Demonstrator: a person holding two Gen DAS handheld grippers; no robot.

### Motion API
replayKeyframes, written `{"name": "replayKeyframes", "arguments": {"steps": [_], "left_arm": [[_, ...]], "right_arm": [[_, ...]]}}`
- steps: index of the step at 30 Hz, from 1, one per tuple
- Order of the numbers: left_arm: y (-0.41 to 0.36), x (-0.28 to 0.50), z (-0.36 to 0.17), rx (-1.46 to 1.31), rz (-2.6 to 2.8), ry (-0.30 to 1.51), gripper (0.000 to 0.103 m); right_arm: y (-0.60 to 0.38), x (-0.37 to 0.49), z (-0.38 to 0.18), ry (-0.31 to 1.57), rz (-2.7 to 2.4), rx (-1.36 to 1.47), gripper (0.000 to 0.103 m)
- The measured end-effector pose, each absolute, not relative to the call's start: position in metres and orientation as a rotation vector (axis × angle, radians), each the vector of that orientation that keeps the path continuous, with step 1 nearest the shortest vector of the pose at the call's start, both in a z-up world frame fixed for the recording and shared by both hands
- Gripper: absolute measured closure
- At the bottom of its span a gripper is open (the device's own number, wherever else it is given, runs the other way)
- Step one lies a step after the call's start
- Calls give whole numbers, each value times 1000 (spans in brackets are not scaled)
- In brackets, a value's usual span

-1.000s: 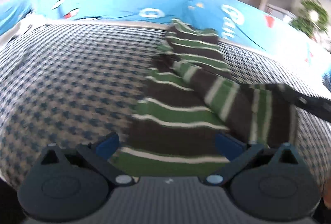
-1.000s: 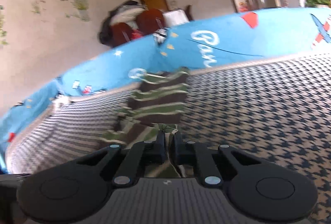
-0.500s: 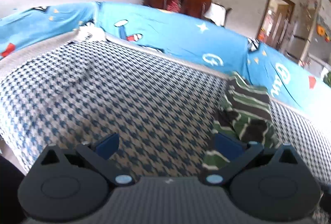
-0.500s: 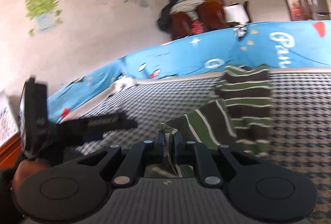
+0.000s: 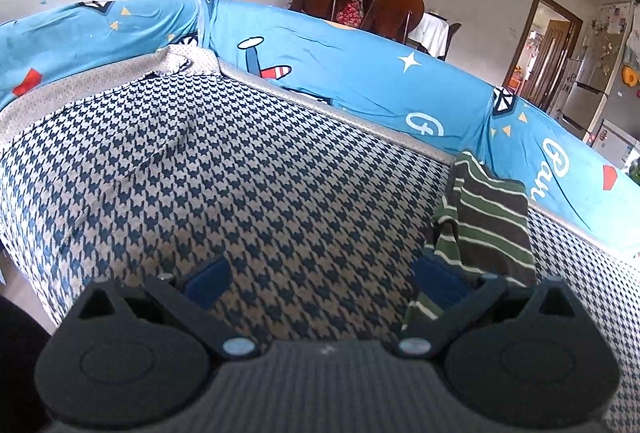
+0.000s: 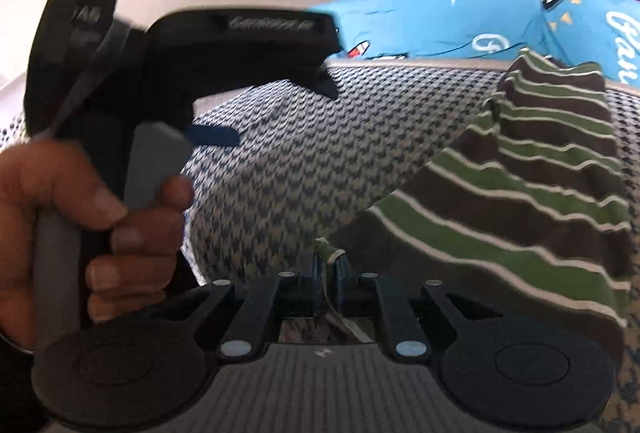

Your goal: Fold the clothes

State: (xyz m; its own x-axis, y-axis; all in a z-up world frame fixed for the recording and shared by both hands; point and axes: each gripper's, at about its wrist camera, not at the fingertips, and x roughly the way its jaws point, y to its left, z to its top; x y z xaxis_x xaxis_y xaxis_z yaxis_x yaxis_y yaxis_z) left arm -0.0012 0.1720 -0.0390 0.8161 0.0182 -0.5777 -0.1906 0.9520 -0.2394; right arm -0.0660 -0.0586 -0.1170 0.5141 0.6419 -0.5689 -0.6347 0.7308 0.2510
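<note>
A brown and green striped garment (image 6: 520, 193) lies on the houndstooth cover (image 6: 320, 153), one end against the blue backrest. My right gripper (image 6: 328, 269) is shut on a corner of it, and the cloth stretches up to the right from the jaws. In the left wrist view the same garment (image 5: 484, 221) sits at the right, just beyond the right pad (image 5: 436, 277). My left gripper (image 5: 322, 277) is open over bare cover with nothing between its fingers. It also shows in the right wrist view, where the left gripper (image 6: 276, 113) is held by a hand (image 6: 100, 201).
A blue printed sheet (image 5: 360, 73) covers the raised backrest around the houndstooth surface (image 5: 240, 173). Behind it stand wooden chairs (image 5: 360, 1) piled with clothes. The cover's near left edge (image 5: 24, 233) drops off toward the floor. A doorway and fridge lie at the far right.
My left gripper swung left off the striped garment, which now sits at its right edge. My right gripper carried the garment's corner leftward, bringing the left gripper and hand into its view.
</note>
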Motion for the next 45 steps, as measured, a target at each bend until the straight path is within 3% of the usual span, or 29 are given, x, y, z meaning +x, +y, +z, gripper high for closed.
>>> {"name": "replayKeyframes", "arguments": {"steps": [12, 15, 20, 36, 37, 40, 45], "left_arm": [[156, 1, -51, -223, 86, 650, 0], [148, 2, -55, -192, 60, 664, 0], [130, 2, -62, -143, -9, 683, 0], [89, 4, -95, -44, -151, 779, 0], [89, 5, -97, -47, -149, 788, 0], [92, 7, -102, -64, -134, 810, 0], [102, 11, -106, -85, -76, 838, 0]], "right_arm": [[-112, -70, -108, 691, 620, 71, 91], [-143, -75, -105, 677, 516, 111, 87], [-190, -79, -103, 682, 335, 183, 68], [-213, -77, -127, 793, 325, 326, 63], [-212, -78, -128, 788, 327, 322, 64], [-211, -77, -131, 786, 326, 304, 90], [-208, -82, -126, 790, 350, 271, 95]]}}
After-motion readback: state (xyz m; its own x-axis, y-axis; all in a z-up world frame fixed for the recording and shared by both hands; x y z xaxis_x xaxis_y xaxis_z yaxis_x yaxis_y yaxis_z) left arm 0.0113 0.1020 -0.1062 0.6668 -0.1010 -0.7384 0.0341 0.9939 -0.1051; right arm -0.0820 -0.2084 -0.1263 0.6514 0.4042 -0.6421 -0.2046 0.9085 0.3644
